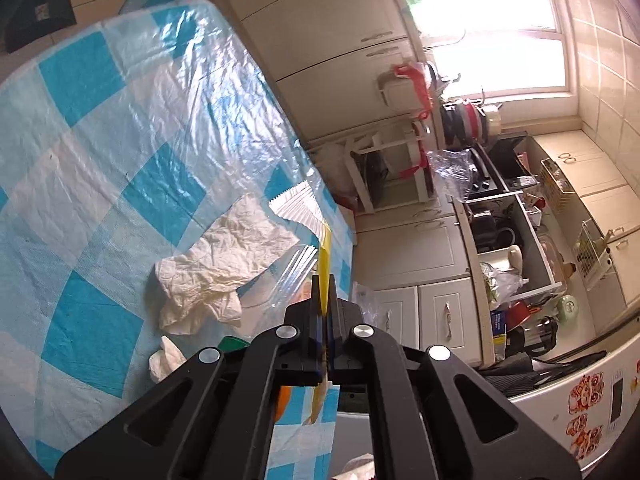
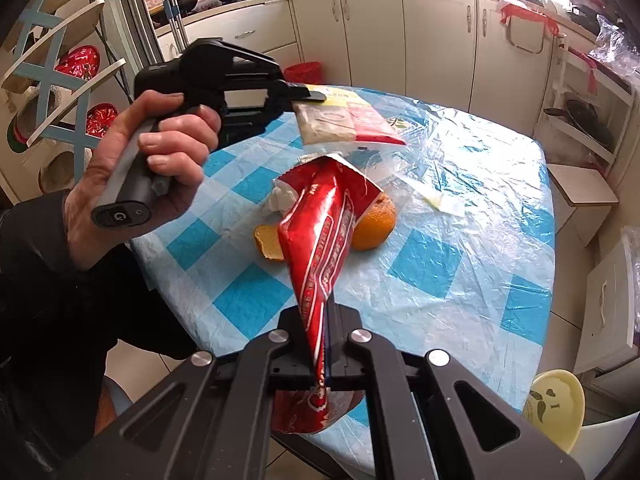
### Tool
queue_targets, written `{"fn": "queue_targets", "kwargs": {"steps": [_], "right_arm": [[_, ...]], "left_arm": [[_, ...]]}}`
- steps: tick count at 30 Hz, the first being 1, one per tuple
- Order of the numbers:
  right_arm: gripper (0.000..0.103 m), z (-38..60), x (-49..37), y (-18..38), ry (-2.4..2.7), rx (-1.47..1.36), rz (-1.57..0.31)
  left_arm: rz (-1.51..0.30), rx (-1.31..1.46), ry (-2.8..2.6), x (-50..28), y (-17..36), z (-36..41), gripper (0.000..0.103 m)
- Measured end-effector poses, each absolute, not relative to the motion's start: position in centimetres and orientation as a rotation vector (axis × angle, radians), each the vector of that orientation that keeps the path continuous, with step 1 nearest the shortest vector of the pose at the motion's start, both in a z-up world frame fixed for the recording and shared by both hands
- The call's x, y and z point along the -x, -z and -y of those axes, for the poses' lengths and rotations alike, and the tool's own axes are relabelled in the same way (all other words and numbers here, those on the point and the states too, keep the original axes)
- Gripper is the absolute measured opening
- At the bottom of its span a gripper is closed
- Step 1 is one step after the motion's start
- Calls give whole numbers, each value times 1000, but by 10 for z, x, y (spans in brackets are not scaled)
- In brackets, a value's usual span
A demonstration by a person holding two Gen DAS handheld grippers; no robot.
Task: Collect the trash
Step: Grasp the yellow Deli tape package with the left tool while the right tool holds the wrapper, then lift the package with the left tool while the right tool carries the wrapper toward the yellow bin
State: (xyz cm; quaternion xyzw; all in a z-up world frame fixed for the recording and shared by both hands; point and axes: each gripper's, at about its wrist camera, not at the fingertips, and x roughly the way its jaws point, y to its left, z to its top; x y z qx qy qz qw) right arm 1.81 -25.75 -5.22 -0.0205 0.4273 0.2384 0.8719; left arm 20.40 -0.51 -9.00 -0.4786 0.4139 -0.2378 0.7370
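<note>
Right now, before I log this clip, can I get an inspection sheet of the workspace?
Surface: round table under a blue-and-white checked cloth with clear plastic film on top.
Job's things: red wrapper in the right tool; yellow-edged packet in the left tool; orange peel and a larger peel piece on the cloth; crumpled tissues on the cloth.
Clutter: clear bag lying flat on the table.
Grippers: left tool shut on the packet; right tool shut on the wrapper.
Cables: nothing seen.
Surroundings: kitchen cabinets, window, yellow bowl beside the table.
</note>
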Motion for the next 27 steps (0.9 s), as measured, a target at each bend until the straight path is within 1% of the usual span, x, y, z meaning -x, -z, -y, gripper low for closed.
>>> {"fn": "queue_targets", "kwargs": {"steps": [6,13,21,27], "right_arm": [[3,268,-18,46,-445,24,-866],[3,272,-18,41,-387,24,-844],[3,270,-6,35,-361,25,-820],[3,280,0,31,-325,12,-798]], "left_arm": [[-790,953,562,-175,41,-20,1],[-686,593,463,-127,-5,-19,1],[-648,318,462,-73,-17,15,1],[-623,236,494,-40,-22,29,1]]}}
